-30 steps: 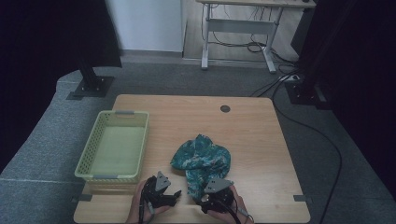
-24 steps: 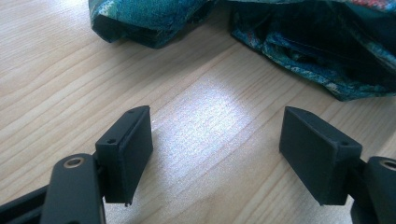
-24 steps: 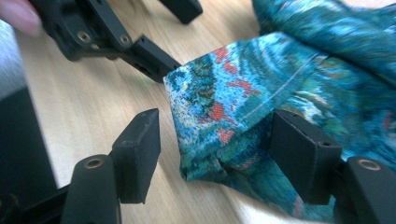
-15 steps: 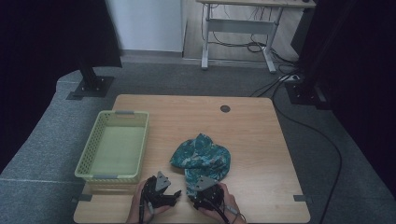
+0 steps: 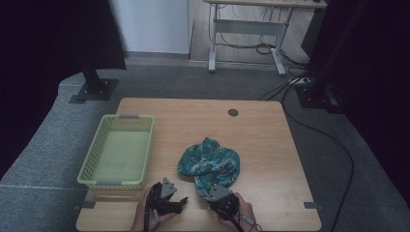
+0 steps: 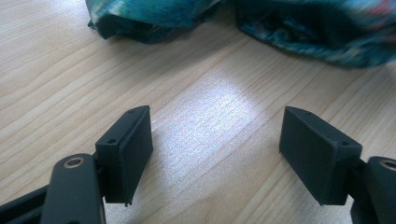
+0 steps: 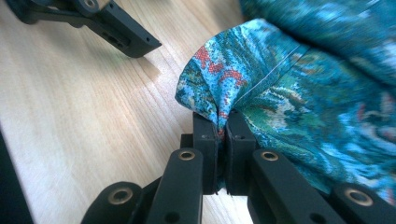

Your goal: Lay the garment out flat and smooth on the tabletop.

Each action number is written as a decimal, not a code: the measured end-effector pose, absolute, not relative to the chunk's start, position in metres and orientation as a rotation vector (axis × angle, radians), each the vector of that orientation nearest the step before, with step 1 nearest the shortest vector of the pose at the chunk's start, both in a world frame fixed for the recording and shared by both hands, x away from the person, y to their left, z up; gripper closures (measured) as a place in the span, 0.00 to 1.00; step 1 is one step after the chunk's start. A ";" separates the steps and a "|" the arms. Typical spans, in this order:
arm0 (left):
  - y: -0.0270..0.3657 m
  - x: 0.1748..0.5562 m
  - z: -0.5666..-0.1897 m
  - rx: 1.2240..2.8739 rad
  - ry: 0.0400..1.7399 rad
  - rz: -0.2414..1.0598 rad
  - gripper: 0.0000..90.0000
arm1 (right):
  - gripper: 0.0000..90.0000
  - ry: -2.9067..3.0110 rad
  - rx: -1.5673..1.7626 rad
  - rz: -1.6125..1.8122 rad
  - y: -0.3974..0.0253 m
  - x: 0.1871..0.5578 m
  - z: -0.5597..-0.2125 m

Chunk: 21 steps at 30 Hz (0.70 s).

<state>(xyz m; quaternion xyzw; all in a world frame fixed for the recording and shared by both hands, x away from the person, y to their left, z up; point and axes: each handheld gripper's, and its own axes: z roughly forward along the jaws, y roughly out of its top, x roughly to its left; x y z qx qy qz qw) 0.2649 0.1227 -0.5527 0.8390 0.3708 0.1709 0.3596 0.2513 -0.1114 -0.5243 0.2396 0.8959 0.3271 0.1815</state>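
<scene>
A crumpled teal patterned cloth [image 5: 210, 163] lies on the wooden table [image 5: 261, 145], right of centre near the front. My right gripper [image 5: 212, 192] sits at the cloth's near edge, and in the right gripper view its jaws are shut on a fold of the cloth [image 7: 280, 88]. My left gripper [image 5: 180, 200] rests low over bare wood to the left of the cloth, jaws wide apart with nothing between them [image 6: 215, 149]. The cloth's edge [image 6: 299, 32] lies just beyond its fingertips. The left gripper [image 7: 112, 23] also appears in the right gripper view at top left.
A light green plastic basket [image 5: 99, 159] stands empty on the table's left side. A small dark round cap [image 5: 233, 112] sits in the tabletop near the back. Beyond the table are grey carpet, a stand base [image 5: 94, 89] and cables [image 5: 333, 145].
My right gripper has shifted slightly left along the cloth's near edge. The left gripper has stayed about where it was.
</scene>
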 end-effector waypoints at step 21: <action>0.121 0.264 -0.553 2.155 0.964 0.445 0.30 | 0.95 2.322 0.567 1.205 -0.172 0.215 -0.407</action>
